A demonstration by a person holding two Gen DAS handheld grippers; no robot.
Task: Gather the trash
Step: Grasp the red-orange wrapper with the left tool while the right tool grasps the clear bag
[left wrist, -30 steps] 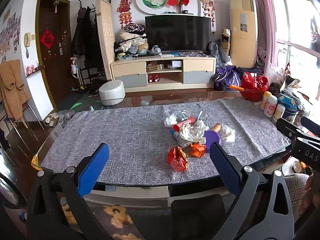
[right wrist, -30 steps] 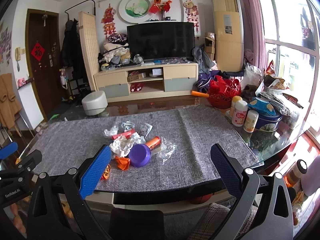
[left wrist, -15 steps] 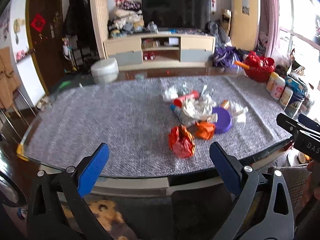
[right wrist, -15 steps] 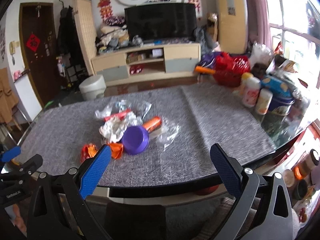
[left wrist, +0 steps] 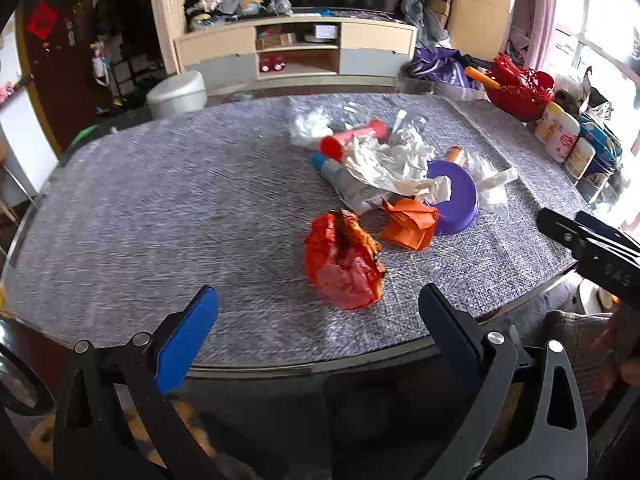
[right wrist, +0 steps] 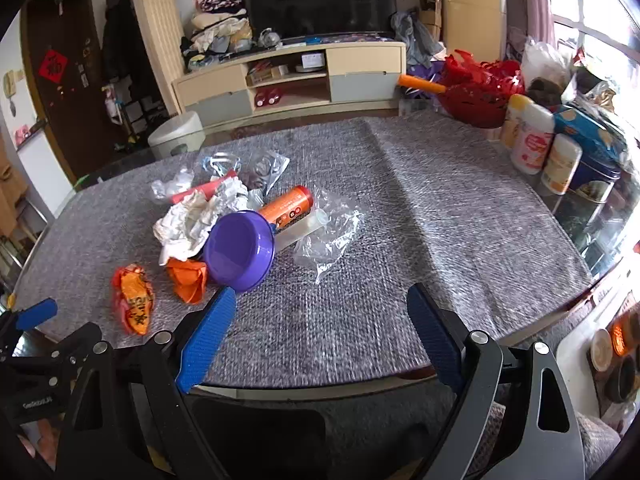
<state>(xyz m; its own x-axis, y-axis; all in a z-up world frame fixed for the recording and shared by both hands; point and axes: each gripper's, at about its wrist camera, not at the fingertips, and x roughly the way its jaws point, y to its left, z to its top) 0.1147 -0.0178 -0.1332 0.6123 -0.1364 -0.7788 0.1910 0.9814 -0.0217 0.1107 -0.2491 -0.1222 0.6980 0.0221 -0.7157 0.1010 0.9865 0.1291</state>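
Bowl: the purple bowl [right wrist: 239,250] lay tipped on its side on the grey cloth [right wrist: 440,220], nothing in it that I could see.
Basket: the red basket [right wrist: 478,100] at the far edge; its contents were unclear.
Trash: a heap mid-table, with white paper [left wrist: 388,168], an orange tube [right wrist: 286,206], clear plastic [right wrist: 328,232] and a red wrapper [left wrist: 342,262].
My left gripper [left wrist: 316,328]: tilted down over the near edge, jaws apart, empty.
My right gripper [right wrist: 320,332]: tilted down, jaws apart but just been closing, nothing between them.
Hard to see: items under the paper.
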